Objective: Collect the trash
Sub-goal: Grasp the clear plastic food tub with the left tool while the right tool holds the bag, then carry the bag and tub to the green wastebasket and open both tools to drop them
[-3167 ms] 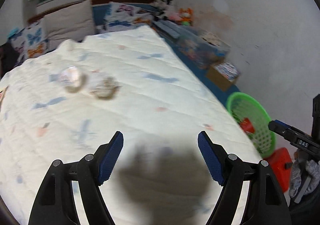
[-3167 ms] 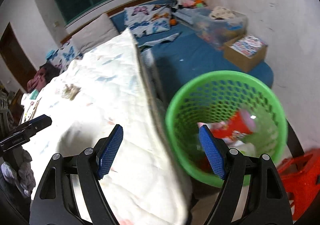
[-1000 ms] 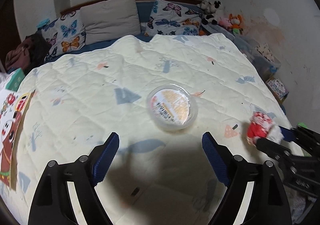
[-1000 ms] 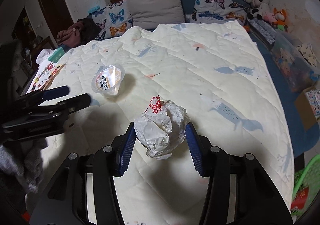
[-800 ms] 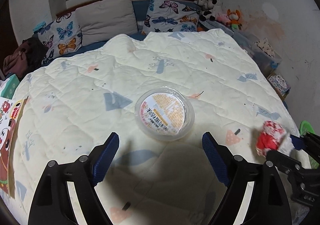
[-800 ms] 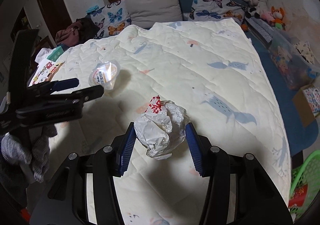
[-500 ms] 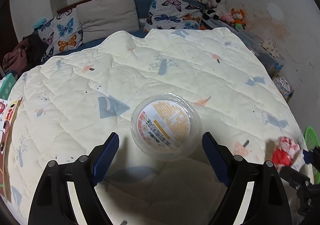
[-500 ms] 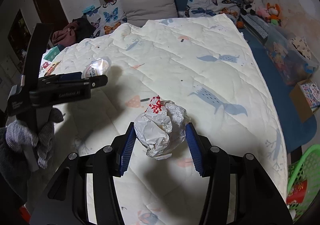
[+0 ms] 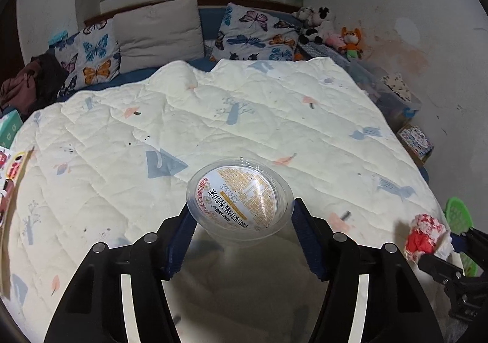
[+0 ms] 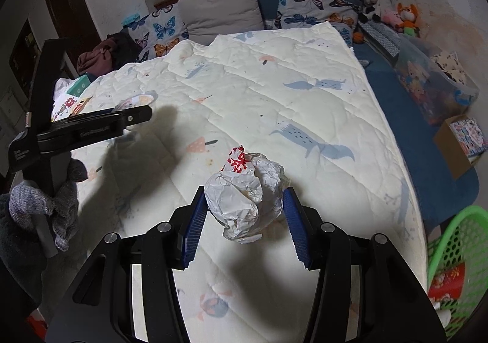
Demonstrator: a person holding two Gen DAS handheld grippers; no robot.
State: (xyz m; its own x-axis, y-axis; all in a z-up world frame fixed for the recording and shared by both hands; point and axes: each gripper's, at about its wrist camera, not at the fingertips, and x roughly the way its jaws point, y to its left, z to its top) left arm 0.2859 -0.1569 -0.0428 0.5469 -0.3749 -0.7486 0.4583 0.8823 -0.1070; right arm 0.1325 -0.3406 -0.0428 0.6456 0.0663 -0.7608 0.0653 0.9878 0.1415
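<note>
Basket (image 10: 457, 239) holds red trash (image 10: 446, 282).

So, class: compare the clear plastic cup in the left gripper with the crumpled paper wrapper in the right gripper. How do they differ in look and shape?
The plastic cup is see-through, while the paper wrapper is opaque white with red print. The cup keeps a round, rigid form under a printed lid; the wrapper is a creased, shapeless ball. Shared: each sits between blue pads, the cup in the left gripper, whose jaws have just been closing, the wrapper in the right gripper.
</note>
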